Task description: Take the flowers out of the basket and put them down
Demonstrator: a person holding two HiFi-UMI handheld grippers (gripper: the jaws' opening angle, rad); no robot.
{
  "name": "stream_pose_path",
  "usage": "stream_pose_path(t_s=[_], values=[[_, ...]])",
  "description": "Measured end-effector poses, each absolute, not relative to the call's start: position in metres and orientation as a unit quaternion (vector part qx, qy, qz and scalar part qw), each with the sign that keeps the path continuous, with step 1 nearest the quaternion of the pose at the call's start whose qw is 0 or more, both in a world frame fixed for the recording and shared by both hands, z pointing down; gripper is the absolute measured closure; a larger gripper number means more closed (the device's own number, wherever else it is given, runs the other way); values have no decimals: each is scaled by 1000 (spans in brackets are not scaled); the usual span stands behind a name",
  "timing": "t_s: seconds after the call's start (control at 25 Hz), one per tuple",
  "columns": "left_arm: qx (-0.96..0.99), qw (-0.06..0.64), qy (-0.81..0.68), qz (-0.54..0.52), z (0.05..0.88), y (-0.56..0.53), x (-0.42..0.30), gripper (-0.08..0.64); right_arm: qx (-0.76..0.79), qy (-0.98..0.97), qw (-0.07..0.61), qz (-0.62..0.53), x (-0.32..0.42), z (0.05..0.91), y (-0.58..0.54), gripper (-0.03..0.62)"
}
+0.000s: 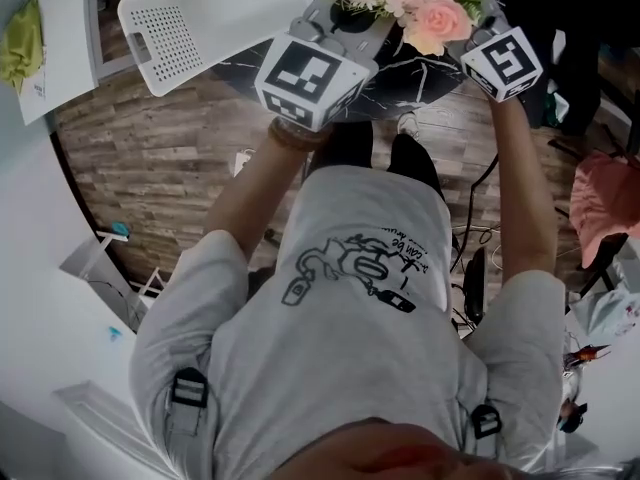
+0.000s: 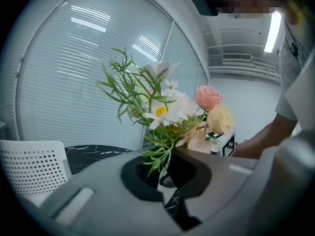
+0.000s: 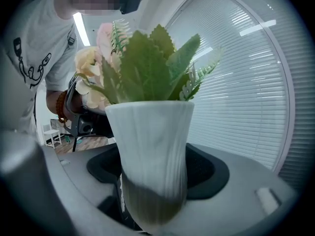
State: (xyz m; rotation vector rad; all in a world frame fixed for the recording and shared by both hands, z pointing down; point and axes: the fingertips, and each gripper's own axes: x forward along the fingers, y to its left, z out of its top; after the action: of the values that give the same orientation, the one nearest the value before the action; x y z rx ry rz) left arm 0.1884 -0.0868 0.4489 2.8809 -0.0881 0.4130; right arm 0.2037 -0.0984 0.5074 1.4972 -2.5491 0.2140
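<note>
A person is holding a bunch of flowers [image 1: 420, 3] up between two hand-held grippers, clear of the basket. The right gripper [image 3: 152, 205] is clamping its fingers [image 3: 231, 191] on a white ribbed vase [image 3: 152, 146], narrow at the foot and flaring at the rim, probably to carry the weight. The left gripper [image 2: 167, 186] is pinching its fingers [image 2: 98, 195] nearly together on the thin green stems, seemingly steadying the top-heavy bunch. Soft pink, cream and white blooms and feathery, fabric-looking leaves are rising above both sets of fingers. A white plastic basket [image 1: 190, 18], punched with small holes, is sitting left of the left fingers, on the dark marbled counter [image 1: 420, 83] below them.
</note>
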Motion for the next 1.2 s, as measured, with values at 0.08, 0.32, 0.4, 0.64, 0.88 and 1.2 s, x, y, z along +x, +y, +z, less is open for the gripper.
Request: stream_pose_path(t_s=[0.08, 0.32, 0.4, 0.64, 0.88, 1.2], values=[[982, 118, -30, 143, 458, -86, 185, 557, 503, -857, 89, 74, 200, 517, -98, 229], [980, 127, -30, 148, 484, -83, 182, 557, 501, -856, 91, 86, 196, 542, -94, 229], [979, 131, -31, 150, 492, -82, 180, 557, 502, -856, 84, 88, 194, 548, -94, 229], [979, 141, -29, 143, 509, -81, 178, 557, 494, -859, 97, 90, 190, 570, -93, 229], [978, 147, -30, 146, 526, -82, 174, 557, 493, -859, 102, 95, 187, 586, -94, 229], [976, 155, -35, 150, 538, -80, 173, 557, 498, -857, 79, 101, 184, 590, -96, 229]])
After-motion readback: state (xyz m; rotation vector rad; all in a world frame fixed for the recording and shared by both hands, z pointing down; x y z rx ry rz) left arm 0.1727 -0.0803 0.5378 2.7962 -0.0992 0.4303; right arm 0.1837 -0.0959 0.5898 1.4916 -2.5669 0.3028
